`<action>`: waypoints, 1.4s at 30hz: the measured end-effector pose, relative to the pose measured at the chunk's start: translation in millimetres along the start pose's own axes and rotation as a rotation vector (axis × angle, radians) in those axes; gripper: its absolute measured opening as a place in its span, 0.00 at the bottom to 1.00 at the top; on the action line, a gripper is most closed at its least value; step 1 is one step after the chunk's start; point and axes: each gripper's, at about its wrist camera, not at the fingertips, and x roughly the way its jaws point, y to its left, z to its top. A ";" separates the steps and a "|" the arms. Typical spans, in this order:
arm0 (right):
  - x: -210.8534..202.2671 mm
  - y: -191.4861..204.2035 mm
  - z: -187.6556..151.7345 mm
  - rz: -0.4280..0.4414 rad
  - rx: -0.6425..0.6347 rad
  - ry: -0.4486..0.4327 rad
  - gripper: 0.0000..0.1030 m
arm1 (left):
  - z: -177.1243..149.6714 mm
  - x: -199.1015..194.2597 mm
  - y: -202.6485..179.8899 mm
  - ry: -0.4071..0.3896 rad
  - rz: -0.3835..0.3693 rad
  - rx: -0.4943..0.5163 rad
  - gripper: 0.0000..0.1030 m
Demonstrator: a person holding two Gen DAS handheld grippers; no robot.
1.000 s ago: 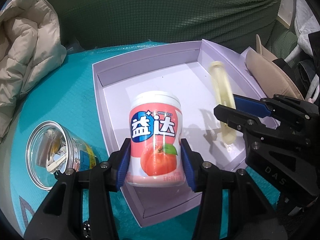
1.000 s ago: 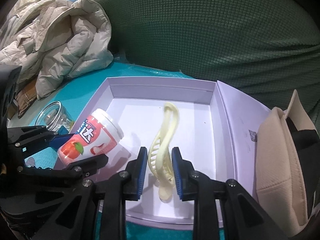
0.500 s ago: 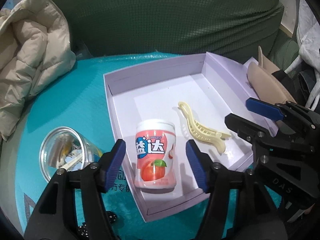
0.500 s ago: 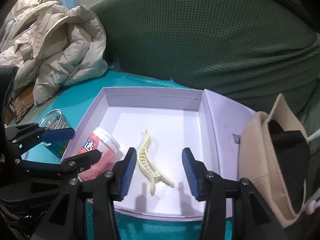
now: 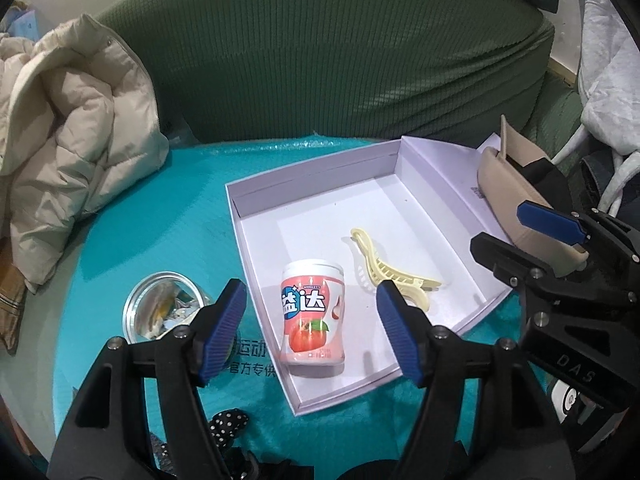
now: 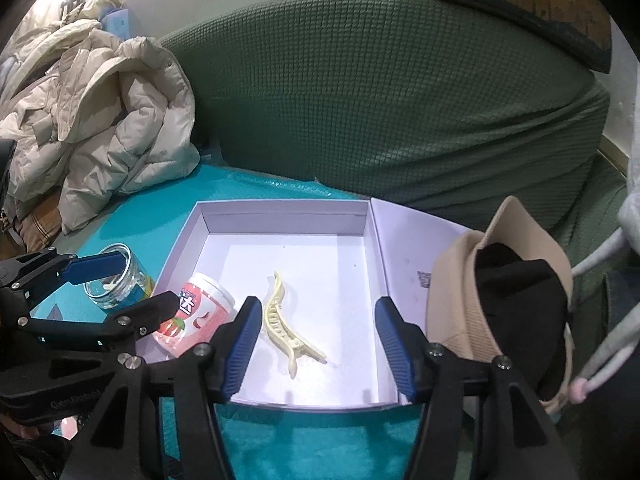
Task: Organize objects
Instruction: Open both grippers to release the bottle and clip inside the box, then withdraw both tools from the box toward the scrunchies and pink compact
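- The left gripper (image 5: pixel 312 330) is spread wide with nothing in it, its blue pads on either side of the gum bottle but clear of it.
- The right gripper (image 6: pixel 316 346) is wide apart too and holding nothing, hanging over the near edge of the box.
- That pink gum bottle (image 5: pixel 313 319) stands upright inside the white box (image 5: pixel 308 184), near its front left corner.
- The cream hair clip (image 6: pixel 286 322) lies flat on the box floor, just beside the bottle at about 2 o'clock from it in the left wrist view, not touching it.
- A clear glass jar (image 5: pixel 160 314) sits out on the teal mat (image 5: pixel 192 208), around 9 o'clock from the bottle, outside the box.
- A beige bag (image 6: pixel 464 300) with something black inside leans on the open lid at 3 o'clock.
- A puffy cream jacket (image 6: pixel 108 128) is piled at 10 o'clock, with the green sofa (image 6: pixel 380 100) behind everything.
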 end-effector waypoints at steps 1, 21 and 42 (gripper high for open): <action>-3.9 0.2 0.5 -0.002 0.002 -0.001 0.59 | 0.5 -4.7 -0.1 -0.007 0.004 0.002 0.64; -76.0 20.3 -3.9 0.016 0.004 -0.047 0.63 | -11.2 -83.3 9.7 -0.070 0.055 -0.053 0.65; -118.2 88.4 -17.1 0.060 -0.092 -0.067 0.68 | -62.2 -143.0 50.9 -0.106 0.139 -0.112 0.74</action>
